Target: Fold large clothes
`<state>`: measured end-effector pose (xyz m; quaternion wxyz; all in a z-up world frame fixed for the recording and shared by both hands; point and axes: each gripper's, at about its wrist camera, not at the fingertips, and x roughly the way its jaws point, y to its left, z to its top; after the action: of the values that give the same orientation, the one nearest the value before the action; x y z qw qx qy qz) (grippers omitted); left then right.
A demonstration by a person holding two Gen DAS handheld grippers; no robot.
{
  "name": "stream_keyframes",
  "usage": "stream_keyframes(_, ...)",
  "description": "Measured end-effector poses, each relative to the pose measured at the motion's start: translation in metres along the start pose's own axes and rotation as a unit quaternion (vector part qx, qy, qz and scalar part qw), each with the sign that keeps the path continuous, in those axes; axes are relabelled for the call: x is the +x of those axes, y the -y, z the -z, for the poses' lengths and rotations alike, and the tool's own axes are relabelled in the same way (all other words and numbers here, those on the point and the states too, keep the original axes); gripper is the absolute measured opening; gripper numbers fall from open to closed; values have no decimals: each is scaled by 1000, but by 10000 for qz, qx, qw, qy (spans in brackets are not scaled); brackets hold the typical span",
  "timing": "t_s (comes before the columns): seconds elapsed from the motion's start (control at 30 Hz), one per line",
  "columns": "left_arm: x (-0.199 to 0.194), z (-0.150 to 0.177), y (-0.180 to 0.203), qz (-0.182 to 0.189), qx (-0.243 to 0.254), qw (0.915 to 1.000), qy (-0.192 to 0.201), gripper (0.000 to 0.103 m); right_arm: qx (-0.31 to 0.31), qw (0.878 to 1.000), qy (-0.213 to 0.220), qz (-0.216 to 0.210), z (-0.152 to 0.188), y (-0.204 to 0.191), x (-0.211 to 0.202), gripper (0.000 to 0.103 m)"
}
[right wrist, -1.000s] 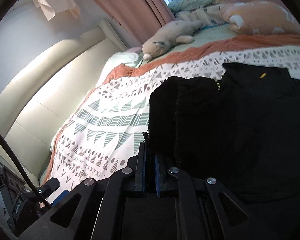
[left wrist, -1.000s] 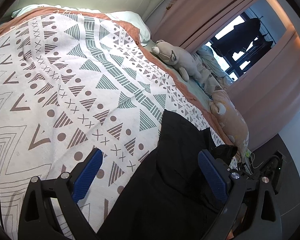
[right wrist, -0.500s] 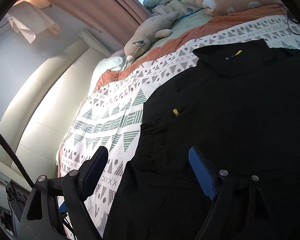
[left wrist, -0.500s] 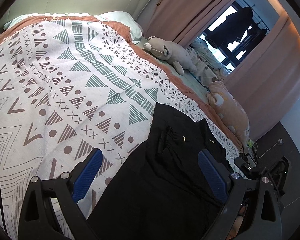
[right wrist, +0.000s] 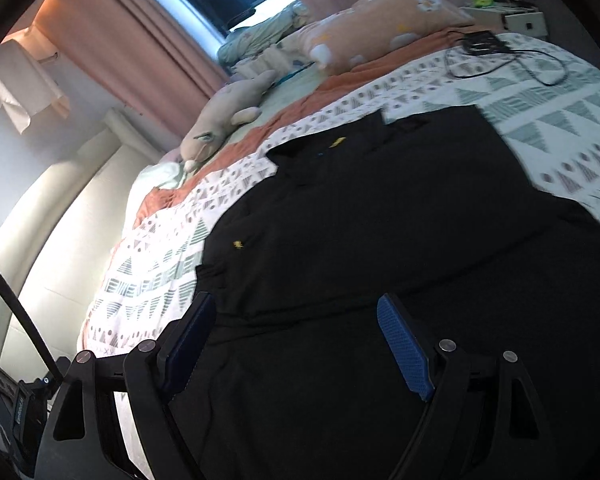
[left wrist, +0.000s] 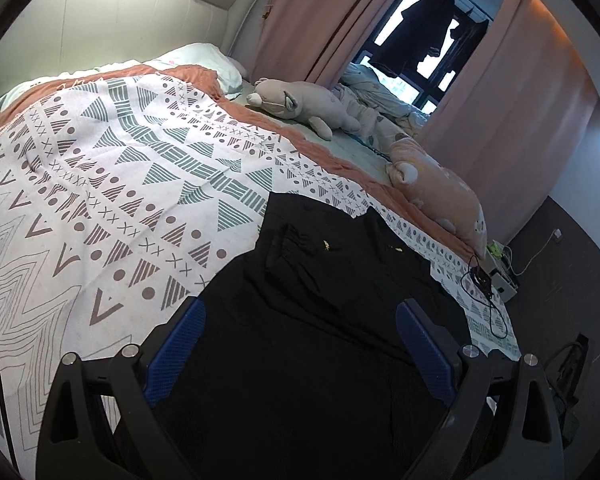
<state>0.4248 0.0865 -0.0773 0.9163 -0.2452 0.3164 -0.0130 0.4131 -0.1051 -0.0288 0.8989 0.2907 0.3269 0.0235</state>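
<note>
Left wrist view: the left tongs (left wrist: 300, 344) hang released, their blue pads (left wrist: 178, 344) standing wide apart with nothing pinched between them. Below and ahead of them lies the black garment (left wrist: 320, 320), spread on the patterned bedspread (left wrist: 100, 200) near the bed's foot end. It is a large dark piece, so black that most of its folds are lost. Its far edge lies flat with a notch where white bedspread shows through. Near the left side a gathered, cuff-like bunch of cloth sits on top, and two small yellow marks (left wrist: 326, 245) show on the fabric beside it. The bedspread is white with grey-green and brown triangles, dots and crosses, edged in rust orange. Beyond it lie a grey plush toy (left wrist: 300, 106) and a peach plush toy (left wrist: 440, 196), well apart from the garment. A black cable (left wrist: 488, 308) trails on the bed's corner to the right.

Right wrist view: the right tongs (right wrist: 296, 340) are released as well; their jaws have just been opening, and only the garment's flat surface shows between the pads, not gripped. The black garment (right wrist: 400, 220) fills most of the frame. Its left edge curves against the bedspread (right wrist: 160, 264), and its far end shows a collar-like fold with a yellow mark (right wrist: 337, 142); another yellow mark sits nearer the left edge. The right part of the frame is blurred.
</note>
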Motion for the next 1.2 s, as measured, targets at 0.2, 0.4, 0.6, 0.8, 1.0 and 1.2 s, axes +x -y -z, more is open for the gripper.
stream_keyframes(0.2, -30, 36, 8, 89, 202, 9997, -101, 98, 268, 9996, 99, 27, 37, 39, -73, 82)
stream_keyframes(0.4, -82, 75, 9, -78, 433, 9990, -90, 98, 178, 9998, -6, -89, 71, 69, -138, 82)
stream_keyframes(0.6, -152, 109, 2, -57, 506, 9986, 168, 98, 122, 9997, 218, -50, 103, 94, -214, 82)
stream_keyframes(0.8, -208, 127, 1, 50, 614, 9976, 305, 98, 128, 9985, 519, 89, 137, 115, -287, 86)
stream_keyframes(1.0, -257, 145, -7, 172, 700, 9964, 447, 98, -44, 9977, 666, 122, 167, 128, -342, 103)
stream_keyframes(1.2, -300, 162, -24, 224, 602, 9965, 535, 103, -223, 9950, 931, 291, 192, 148, -396, 103)
